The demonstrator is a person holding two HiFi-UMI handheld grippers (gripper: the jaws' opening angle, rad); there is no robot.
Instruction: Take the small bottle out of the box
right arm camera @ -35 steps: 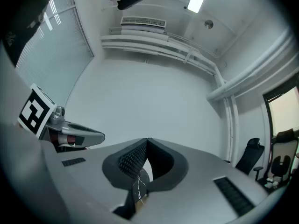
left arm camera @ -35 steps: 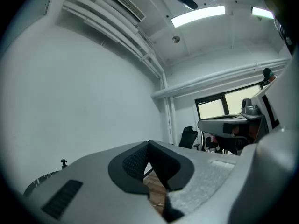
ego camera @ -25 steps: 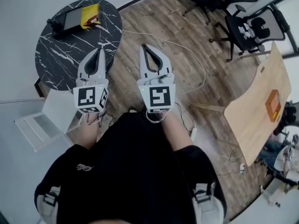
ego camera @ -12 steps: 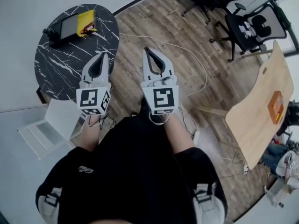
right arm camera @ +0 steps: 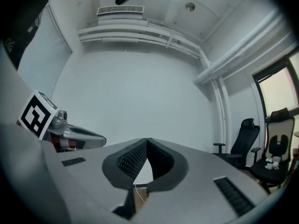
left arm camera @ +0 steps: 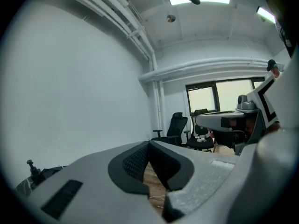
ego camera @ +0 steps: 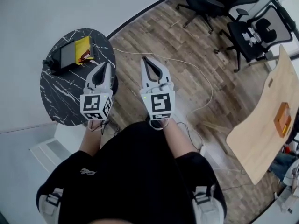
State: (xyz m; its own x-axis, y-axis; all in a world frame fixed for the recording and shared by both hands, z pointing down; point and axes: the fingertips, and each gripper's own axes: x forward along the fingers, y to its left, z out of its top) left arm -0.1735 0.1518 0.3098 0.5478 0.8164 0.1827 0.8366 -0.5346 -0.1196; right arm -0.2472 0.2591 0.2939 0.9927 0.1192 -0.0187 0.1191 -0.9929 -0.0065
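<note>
I have both claws held out in front of me above the wooden floor [ego camera: 187, 45], neither touching anything. The left gripper [ego camera: 104, 65] is clenched, its dark ribbed pads meeting at the tips with nothing between them, and its own view shows only white wall, window and chairs beyond. The right gripper [ego camera: 145, 59] is clenched and empty too, just beside the left one, and aimed at a bare white wall. The left gripper's tips hang over the near edge of the round black marble table [ego camera: 60, 97], while the right one is over the floor. On the far side of that table, well apart from both claws, lies a dark box [ego camera: 67, 55] with a yellow item [ego camera: 83, 45] touching its right side. I take that to be the box for the job, but from up here the small bottle is too small to make out. A white cable [ego camera: 196, 69] runs across the boards. Black office chairs [ego camera: 247, 34] stand at the far right, and nearer me a light wooden table [ego camera: 257, 129] carries an orange object [ego camera: 282, 119].
</note>
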